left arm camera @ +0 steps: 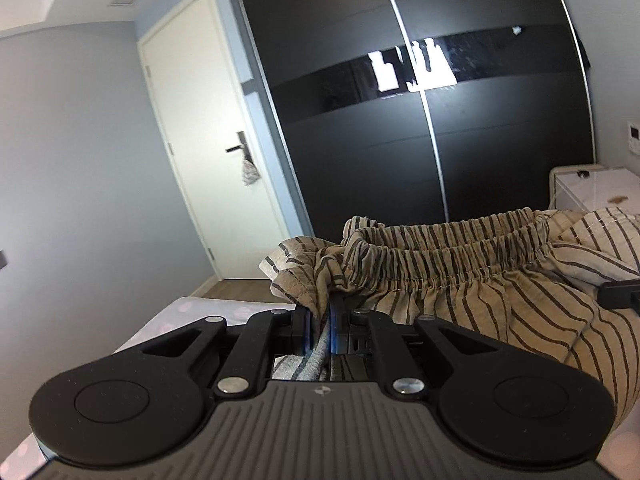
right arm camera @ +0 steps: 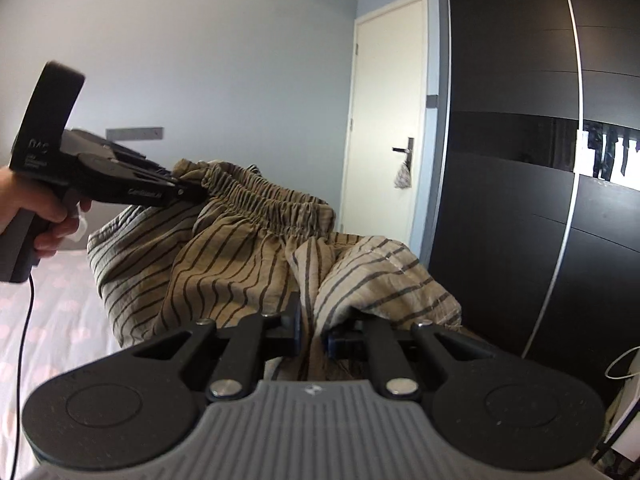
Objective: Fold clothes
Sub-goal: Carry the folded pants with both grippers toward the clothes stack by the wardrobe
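Observation:
A beige garment with dark stripes and an elastic waistband (left arm camera: 460, 264) hangs in the air between my two grippers. My left gripper (left arm camera: 322, 320) is shut on one end of its waistband. In the right wrist view the garment (right arm camera: 240, 248) also shows, with the left gripper (right arm camera: 192, 192) clamped on the waistband at the left, held by a hand. My right gripper (right arm camera: 314, 330) is shut on a bunch of the striped cloth at the other side. A tip of the right gripper (left arm camera: 618, 294) shows at the right edge of the left wrist view.
A bed with a pale pink dotted sheet (right arm camera: 52, 312) lies below. A white door (left arm camera: 208, 152) and a dark sliding wardrobe (left arm camera: 420, 120) stand ahead. A white bedside cabinet (left arm camera: 588, 188) is at the right. A black cable (right arm camera: 26, 340) hangs from the left gripper.

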The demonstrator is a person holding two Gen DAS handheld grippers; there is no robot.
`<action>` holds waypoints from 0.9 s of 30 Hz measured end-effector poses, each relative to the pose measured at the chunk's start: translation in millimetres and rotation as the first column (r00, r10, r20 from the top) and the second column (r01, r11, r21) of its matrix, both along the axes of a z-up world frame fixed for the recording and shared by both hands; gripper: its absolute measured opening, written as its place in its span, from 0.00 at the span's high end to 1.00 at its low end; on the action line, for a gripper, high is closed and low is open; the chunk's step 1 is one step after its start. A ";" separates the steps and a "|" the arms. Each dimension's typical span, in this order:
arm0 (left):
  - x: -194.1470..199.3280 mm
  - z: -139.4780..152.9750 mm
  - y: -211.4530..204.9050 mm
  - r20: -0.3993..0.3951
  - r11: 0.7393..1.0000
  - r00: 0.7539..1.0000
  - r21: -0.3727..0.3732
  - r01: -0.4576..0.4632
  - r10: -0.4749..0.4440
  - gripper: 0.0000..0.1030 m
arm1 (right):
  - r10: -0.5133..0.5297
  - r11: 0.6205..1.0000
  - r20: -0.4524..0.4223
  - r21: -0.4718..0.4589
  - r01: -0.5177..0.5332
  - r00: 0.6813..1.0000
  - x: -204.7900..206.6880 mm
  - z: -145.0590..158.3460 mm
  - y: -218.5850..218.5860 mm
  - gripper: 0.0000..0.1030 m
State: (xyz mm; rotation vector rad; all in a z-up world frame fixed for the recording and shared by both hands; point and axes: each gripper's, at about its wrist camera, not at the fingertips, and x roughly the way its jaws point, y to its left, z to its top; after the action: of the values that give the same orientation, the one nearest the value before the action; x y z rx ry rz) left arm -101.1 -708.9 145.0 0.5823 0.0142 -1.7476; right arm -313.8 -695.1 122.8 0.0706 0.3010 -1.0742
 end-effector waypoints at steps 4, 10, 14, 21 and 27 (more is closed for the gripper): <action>-12.2 -27.7 -38.6 0.034 0.998 0.999 0.058 0.025 -0.027 0.94 | -0.030 0.998 -0.037 0.052 0.031 0.999 4.8 -8.8 -5.2 0.87; -23.2 -61.5 -70.7 0.048 0.990 0.997 0.134 0.047 -0.054 0.93 | -0.045 0.989 -0.002 0.141 0.045 0.999 -6.7 -11.2 -13.2 0.85; -23.9 -76.1 -78.9 0.045 0.984 0.997 0.169 0.053 -0.062 0.89 | -0.050 0.979 0.052 0.200 0.039 0.997 -19.7 -11.6 -22.6 0.67; -5.9 -67.3 -67.7 -0.026 0.983 0.999 0.178 0.040 -0.036 0.71 | -0.069 0.952 0.164 0.305 0.015 0.984 -46.6 -11.4 -40.9 0.24; 5.2 -48.7 -58.0 -0.071 0.989 0.997 0.146 -0.010 0.021 0.56 | -0.189 0.933 0.224 0.345 0.104 0.956 -78.9 -7.7 -69.1 0.25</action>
State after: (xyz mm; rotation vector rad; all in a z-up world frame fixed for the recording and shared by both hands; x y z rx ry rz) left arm -95.9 -766.9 96.2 0.6228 0.1983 -1.7618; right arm -392.7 -764.1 115.2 0.5362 0.2434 -1.1413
